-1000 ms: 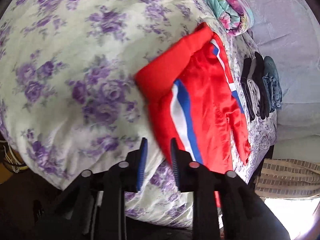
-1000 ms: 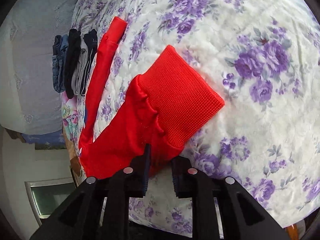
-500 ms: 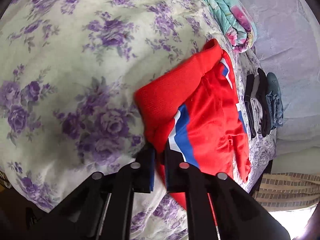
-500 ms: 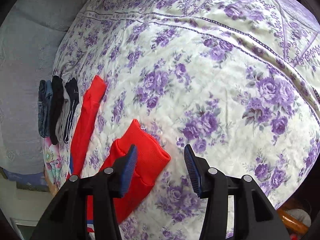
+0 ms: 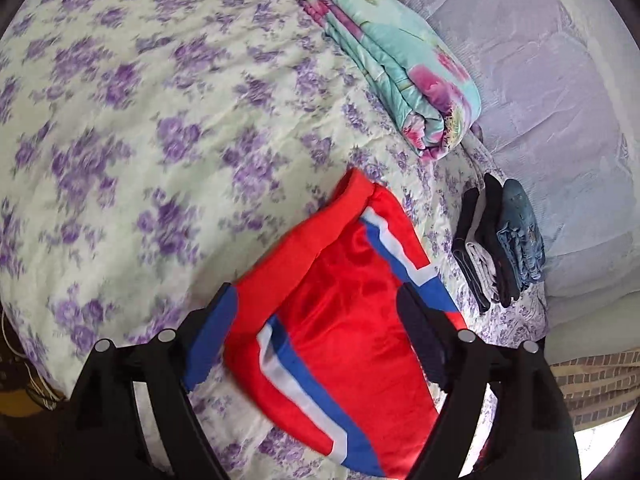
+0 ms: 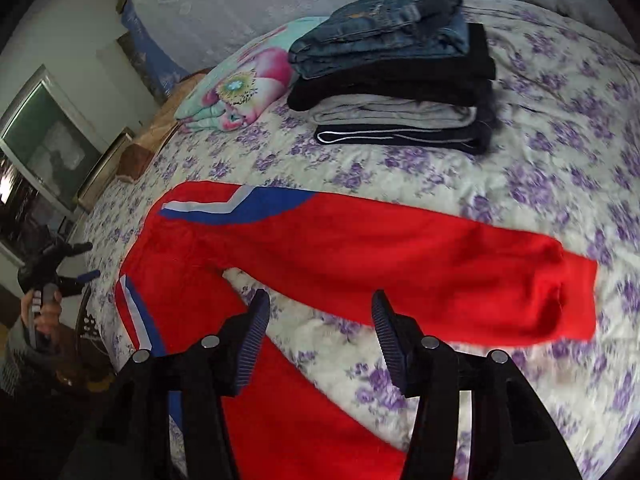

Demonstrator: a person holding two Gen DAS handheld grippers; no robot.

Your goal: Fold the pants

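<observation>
Right gripper (image 6: 318,332): jaws spread, holding nothing, hovering low over the bare quilt between the two legs.
Left gripper (image 5: 316,320): jaws spread wide with nothing pinched; it hangs above the waist end.
Red pants (image 6: 360,256): flat on the floral quilt (image 5: 140,120); one leg runs toward 3 o'clock in the right view, the other toward 6, so they lie splayed, not yet folded.
Judgement: both claws free suggests a re-grip, likely to bring the legs together.
Folded stack (image 6: 400,92): at 12 o'clock, jeans on top, well apart, probably finished items.
Rolled floral blanket (image 5: 400,76): farther, at 1 o'clock in the left view.
</observation>
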